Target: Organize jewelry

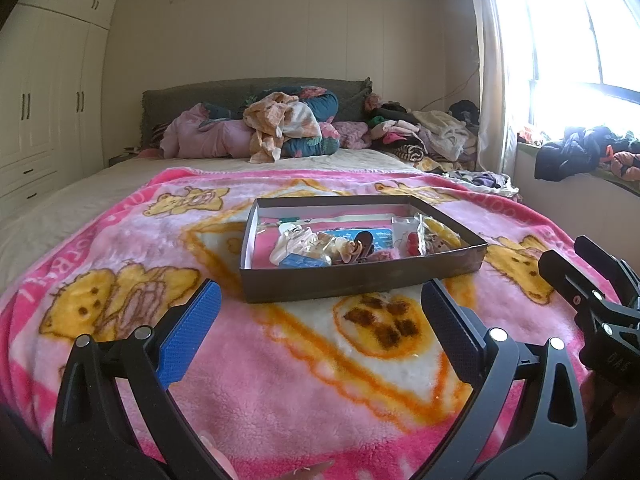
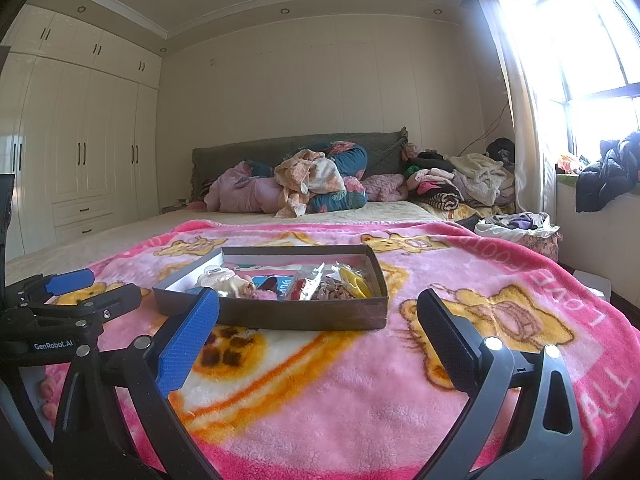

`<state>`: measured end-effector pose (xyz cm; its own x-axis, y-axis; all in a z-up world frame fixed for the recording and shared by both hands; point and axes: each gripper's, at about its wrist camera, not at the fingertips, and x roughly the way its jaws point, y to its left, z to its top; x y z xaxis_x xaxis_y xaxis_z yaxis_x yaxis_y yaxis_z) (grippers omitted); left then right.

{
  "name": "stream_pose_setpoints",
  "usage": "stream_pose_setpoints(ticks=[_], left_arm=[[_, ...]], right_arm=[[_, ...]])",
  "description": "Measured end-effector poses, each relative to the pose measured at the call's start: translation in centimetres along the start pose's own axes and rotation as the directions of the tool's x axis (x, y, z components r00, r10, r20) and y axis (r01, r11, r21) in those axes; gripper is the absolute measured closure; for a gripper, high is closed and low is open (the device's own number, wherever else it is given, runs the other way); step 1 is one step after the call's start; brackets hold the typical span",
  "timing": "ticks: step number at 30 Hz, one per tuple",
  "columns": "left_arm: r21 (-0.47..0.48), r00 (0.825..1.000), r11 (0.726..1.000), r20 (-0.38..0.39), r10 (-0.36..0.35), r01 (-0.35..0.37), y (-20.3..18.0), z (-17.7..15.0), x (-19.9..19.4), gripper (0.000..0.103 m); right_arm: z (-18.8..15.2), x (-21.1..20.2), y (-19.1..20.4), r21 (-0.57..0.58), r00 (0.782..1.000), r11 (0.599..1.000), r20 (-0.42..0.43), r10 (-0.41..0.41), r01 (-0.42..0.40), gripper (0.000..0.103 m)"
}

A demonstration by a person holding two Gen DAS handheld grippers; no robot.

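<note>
The box [image 1: 362, 280] sits on the blanket [image 1: 280, 380] near the middle of the bed, toward its foot edge, and the jewelry [image 1: 352, 246] lies heaped inside it, mixed with small packets and cards. The left claw [image 1: 320, 334] hangs low over the blanket just short of the box's near wall, jaws wide and empty; the right claw [image 2: 318, 338] does the same beside it, also wide and holding nothing. The main risk, as I judge it, is the tangle: pulling one piece could drag its neighbours or a crinkly packet [image 1: 408, 234] out with it and drop them into the fleece, where small items would sink and be hard to find. The soft bed gives under pressure, so a push on the light box rim could tip or slide it. The two claws are close together, so they may knock each other when both reach in. Farther off, piled clothes [image 1: 288, 126] at the headboard edge and a bright window [image 1: 580, 40] on the right stand clear of the work.
</note>
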<state>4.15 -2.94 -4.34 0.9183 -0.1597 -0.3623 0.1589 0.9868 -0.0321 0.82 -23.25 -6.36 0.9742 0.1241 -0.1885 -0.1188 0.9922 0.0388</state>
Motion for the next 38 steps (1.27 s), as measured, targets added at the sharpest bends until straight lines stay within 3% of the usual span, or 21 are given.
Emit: stream_pose_setpoints(ticks=[22, 31, 35, 38], left_arm=[[-0.005, 1.0, 1.0, -0.019, 0.012, -0.012, 0.5, 0.0, 0.3, 0.011], [-0.015, 0.999, 0.999, -0.039, 0.031, -0.032, 1.0, 0.1, 0.9, 0.011], [-0.06, 0.995, 0.996, -0.076, 0.058, -0.062, 2.8, 0.4, 2.0, 0.011], [-0.082, 0.986, 0.986, -0.102, 0.135, -0.143, 5.1, 1.1, 3.3, 0.011]], right_arm=[[0.1, -0.1, -0.1, 0.006, 1.0, 1.0, -0.002, -0.016, 0.016, 0.006], [0.2, 0.3, -1.1, 0.058, 0.999, 0.998, -0.015, -0.031, 0.032, 0.006], [0.8, 1.0, -2.9, 0.108, 0.995, 0.989, -0.044, -0.092, 0.096, 0.006], [1.7, 2.6, -5.3, 0.132, 0.982, 0.976, -0.093, -0.164, 0.175, 0.006]])
